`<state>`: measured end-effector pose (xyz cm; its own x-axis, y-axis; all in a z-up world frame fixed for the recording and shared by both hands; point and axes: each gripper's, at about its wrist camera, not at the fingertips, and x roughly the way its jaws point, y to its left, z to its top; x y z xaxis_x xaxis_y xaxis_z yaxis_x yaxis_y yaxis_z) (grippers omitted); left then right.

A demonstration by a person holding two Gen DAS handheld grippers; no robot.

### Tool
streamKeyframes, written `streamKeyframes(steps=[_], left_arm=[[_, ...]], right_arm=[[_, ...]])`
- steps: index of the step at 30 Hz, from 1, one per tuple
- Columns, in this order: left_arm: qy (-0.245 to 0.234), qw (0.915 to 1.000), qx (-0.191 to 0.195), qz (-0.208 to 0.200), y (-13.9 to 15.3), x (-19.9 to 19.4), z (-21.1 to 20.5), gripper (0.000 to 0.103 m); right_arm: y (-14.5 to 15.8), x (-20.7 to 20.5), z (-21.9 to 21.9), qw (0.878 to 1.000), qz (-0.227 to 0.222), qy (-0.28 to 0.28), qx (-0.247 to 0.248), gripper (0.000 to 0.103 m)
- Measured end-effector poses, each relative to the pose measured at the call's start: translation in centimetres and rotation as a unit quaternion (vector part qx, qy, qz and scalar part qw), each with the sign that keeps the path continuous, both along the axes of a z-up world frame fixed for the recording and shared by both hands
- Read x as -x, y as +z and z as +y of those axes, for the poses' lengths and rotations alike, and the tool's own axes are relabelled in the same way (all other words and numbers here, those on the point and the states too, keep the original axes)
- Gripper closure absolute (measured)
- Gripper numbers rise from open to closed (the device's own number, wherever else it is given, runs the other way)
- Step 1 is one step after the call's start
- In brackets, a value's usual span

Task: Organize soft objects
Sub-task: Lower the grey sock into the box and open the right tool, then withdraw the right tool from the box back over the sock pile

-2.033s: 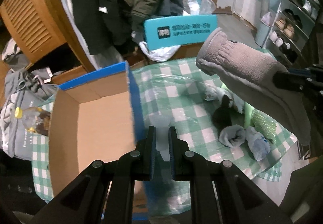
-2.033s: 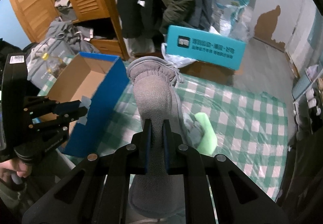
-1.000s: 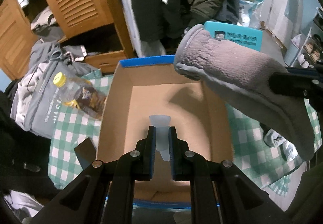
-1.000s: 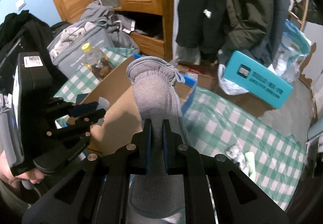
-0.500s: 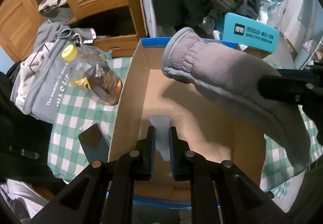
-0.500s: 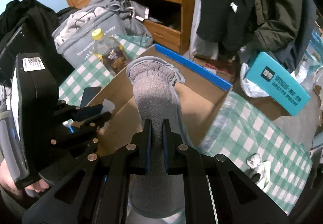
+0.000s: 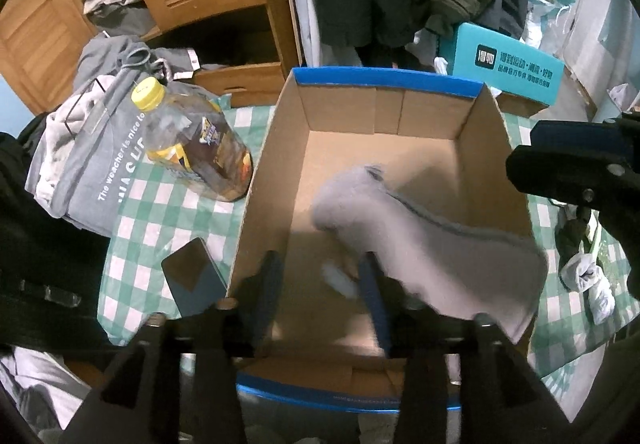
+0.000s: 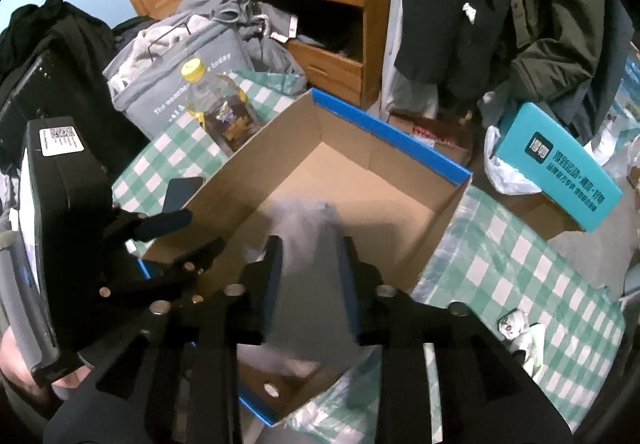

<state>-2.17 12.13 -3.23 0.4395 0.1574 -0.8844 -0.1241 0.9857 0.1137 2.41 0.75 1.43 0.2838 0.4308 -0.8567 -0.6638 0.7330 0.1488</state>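
- Fuzzy grey fleece sock (image 7: 436,248), motion-blurred, sits centre-right in the open brown cardboard box with blue rim (image 7: 384,81) on the green-checked worktop (image 7: 160,203).
- Right claw (image 8: 310,264) — fingers spread wide, sock between them, not gripped.
- Left claw (image 7: 320,284) — also wide, holding nothing, sock just beside its right finger.

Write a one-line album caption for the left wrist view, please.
Grey sock, blurred, tumbling into the cardboard box beside a bottle on checked cloth.
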Motion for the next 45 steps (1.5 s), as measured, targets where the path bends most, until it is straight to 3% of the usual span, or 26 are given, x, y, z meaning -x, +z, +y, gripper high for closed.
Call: streamKeyframes(steps=[3,8,25,45], left_arm=[[0.0,1.0,-0.002,-0.007,0.3,0.2,-0.1,0.042],[0.0,0.9999,0.0,-0.013,1.0,0.2,-0.1,0.036],[-0.04,0.9989,0.002,-0.026,2.4,0.8,-4.1,0.025],[-0.119,0.9928,-0.004,-0.012,2.1,0.1,-12.9,0.023]], right_arm=[[0.2,0.0,-0.5,1.0,-0.001,-0.006,-0.001,0.069],[0.5,0.0,-1.7,1.0,-0.003,-0.02,-0.002,0.049],[1.1,0.4,-6.5,0.998,-0.009,-0.059,0.007,0.044],[0.4,0.4,-18.1,0.989,0.002,-0.146,0.014,0.043]])
